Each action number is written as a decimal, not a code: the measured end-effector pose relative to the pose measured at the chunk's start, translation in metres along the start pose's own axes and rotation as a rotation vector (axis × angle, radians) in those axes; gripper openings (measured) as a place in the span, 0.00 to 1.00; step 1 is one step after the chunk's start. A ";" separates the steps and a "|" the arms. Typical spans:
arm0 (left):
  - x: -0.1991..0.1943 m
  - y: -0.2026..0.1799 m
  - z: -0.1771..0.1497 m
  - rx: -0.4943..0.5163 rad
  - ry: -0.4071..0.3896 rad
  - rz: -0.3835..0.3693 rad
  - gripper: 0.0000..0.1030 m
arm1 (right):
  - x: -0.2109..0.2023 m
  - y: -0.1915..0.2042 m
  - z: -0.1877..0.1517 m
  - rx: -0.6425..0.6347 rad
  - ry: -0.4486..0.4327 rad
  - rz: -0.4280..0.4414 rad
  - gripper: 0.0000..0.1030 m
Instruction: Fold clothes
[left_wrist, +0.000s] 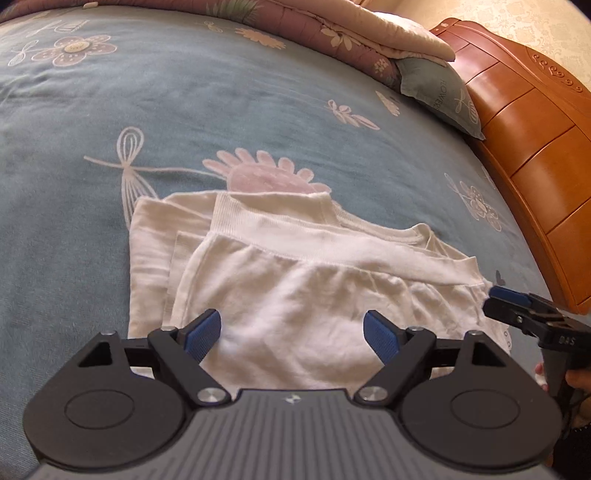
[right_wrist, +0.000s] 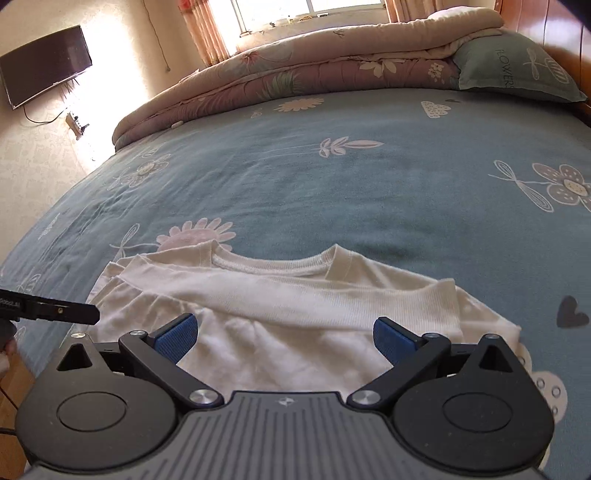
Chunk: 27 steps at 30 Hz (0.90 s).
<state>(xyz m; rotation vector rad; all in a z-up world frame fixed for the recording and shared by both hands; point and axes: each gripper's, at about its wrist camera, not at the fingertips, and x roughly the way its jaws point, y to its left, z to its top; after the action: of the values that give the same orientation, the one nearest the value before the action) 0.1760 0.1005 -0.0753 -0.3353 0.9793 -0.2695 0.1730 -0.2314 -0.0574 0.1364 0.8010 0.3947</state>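
I'm holding my left gripper (left_wrist: 291, 334) with its blue pads (left_wrist: 202, 334) spread wide, grasping nothing, hovering over the near edge of the folded white shirt (left_wrist: 295, 280). My right gripper (right_wrist: 284, 338) is likewise released above that shirt, which is lying on the blue floral bedsheet (right_wrist: 332, 177), with the rolled quilt (right_wrist: 295, 70) lying beyond it

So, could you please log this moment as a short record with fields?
surface: blue floral bedsheet
garment: white top, partly folded, hem band doubled up near the collar
left gripper: open, over the garment's near edge
right gripper: open, over the garment, holding nothing
background: folded quilt, pillow, wooden headboard
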 end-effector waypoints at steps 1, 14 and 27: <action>0.001 0.002 -0.004 0.011 -0.019 -0.002 0.82 | -0.003 -0.002 -0.010 0.012 0.013 -0.009 1.00; -0.002 -0.006 -0.012 0.086 -0.010 -0.001 0.87 | -0.011 -0.002 -0.057 0.029 0.054 -0.068 1.00; -0.033 0.067 0.016 -0.141 -0.065 -0.093 0.87 | -0.010 0.003 -0.061 -0.031 0.057 -0.085 1.00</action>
<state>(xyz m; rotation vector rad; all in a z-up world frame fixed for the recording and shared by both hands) 0.1766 0.1761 -0.0687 -0.5160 0.9219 -0.2733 0.1222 -0.2345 -0.0920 0.0622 0.8541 0.3316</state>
